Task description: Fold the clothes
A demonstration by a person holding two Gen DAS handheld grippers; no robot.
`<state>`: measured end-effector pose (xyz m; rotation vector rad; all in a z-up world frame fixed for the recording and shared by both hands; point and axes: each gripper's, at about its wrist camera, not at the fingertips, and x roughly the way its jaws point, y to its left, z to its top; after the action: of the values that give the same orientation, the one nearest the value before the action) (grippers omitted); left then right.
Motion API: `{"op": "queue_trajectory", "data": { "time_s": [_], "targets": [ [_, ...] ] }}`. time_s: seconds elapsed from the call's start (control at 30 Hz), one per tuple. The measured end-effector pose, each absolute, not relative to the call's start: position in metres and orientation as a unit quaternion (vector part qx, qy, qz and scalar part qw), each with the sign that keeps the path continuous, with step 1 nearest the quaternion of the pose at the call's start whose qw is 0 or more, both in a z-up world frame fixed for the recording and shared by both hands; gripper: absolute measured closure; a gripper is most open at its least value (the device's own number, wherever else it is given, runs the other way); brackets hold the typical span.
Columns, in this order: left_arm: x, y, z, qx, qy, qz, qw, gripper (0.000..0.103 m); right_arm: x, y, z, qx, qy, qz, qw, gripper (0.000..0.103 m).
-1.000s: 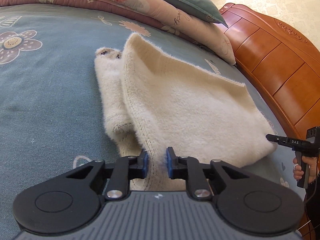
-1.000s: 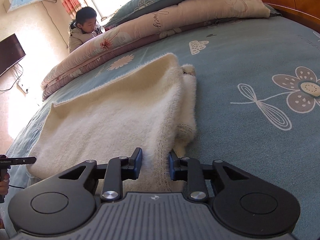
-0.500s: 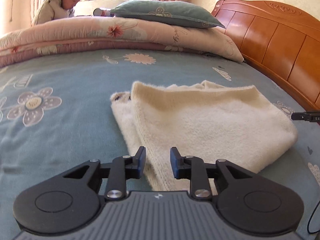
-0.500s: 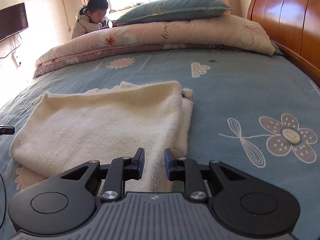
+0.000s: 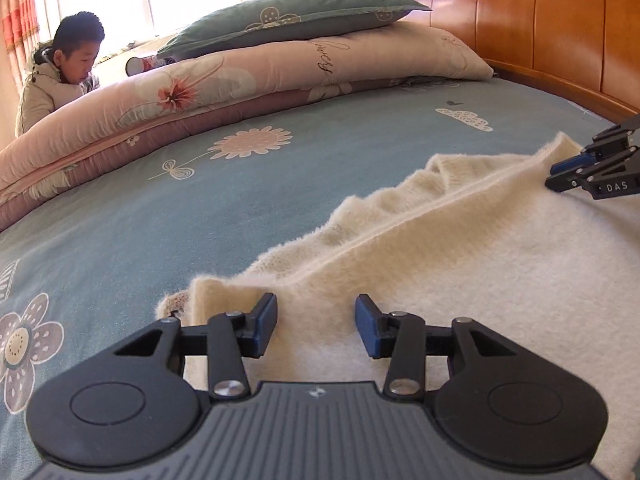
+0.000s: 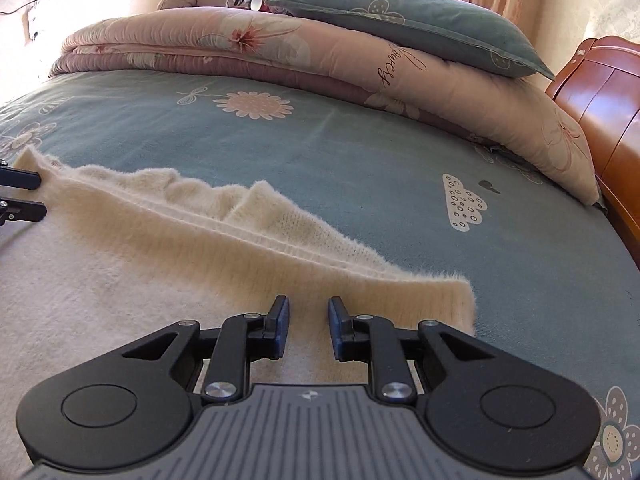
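Lying folded on the bed (image 5: pixel 280 184), one cream sweater (image 5: pixel 500 272) has its far hem doubled over toward the headboard (image 5: pixel 540 20), a ribbed seam running across it; folding looks partly done.

Left tool (image 5: pixel 316 326): jaws opening, apart over the sweater's near left corner, fabric below and between the pads but not pinched. Likely a release after laying that corner down.

Right tool (image 6: pixel 306 328): jaws stand narrowly apart above the near right corner. Fabric lies in the gap; pads do not visibly press it, so I read it as not gripping. In the left view its tip shows at the far right edge of the sweater.

Both tools sit at opposite corners of the same edge, probably so the edge moves as one straight line and the fold stays square.

Counts:
- sweater: one
- tools: two
- quilt (image 6: pixel 240 48): one folded stack, pink floral, along the far side of the bed
- pillow (image 6: pixel 420 24): one, grey-green, on top of the quilt
- person (image 5: pixel 60 72): one, beyond the quilt by the window, well apart from the work

Bed sheet is blue-grey with flower and cloud prints.
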<state>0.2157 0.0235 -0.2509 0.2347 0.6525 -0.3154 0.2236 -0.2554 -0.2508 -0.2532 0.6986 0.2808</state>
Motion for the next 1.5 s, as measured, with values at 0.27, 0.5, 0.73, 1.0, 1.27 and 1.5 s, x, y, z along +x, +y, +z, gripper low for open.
{"op": "queue_trajectory", "data": {
  "time_s": [0.27,0.5,0.73,1.0,1.27,1.5],
  "targets": [
    [0.221,0.041,-0.24,0.084,0.333,-0.147,0.928,0.058,0.241,-0.281,-0.247,-0.038,0.336,0.135,0.932,0.075],
    [0.219,0.051,-0.244,0.075,0.347,-0.155,0.922,0.056,0.233,-0.315,-0.242,-0.016,0.351,0.125,0.928,0.072],
    [0.219,0.05,-0.234,0.059,0.365,-0.152,0.916,0.057,0.233,-0.334,-0.249,0.021,0.362,0.12,0.924,0.072],
    [0.137,0.047,-0.224,0.051,0.372,-0.225,0.899,0.042,0.157,-0.344,-0.228,0.01,0.346,0.163,0.924,0.066],
    [0.123,0.045,-0.231,0.04,0.41,-0.185,0.892,0.042,0.122,-0.366,-0.228,0.048,0.358,0.151,0.92,0.066],
    [0.106,0.028,-0.241,0.064,0.41,-0.191,0.89,0.031,0.098,-0.346,-0.233,-0.004,0.369,0.161,0.915,0.062]
  ]
}}
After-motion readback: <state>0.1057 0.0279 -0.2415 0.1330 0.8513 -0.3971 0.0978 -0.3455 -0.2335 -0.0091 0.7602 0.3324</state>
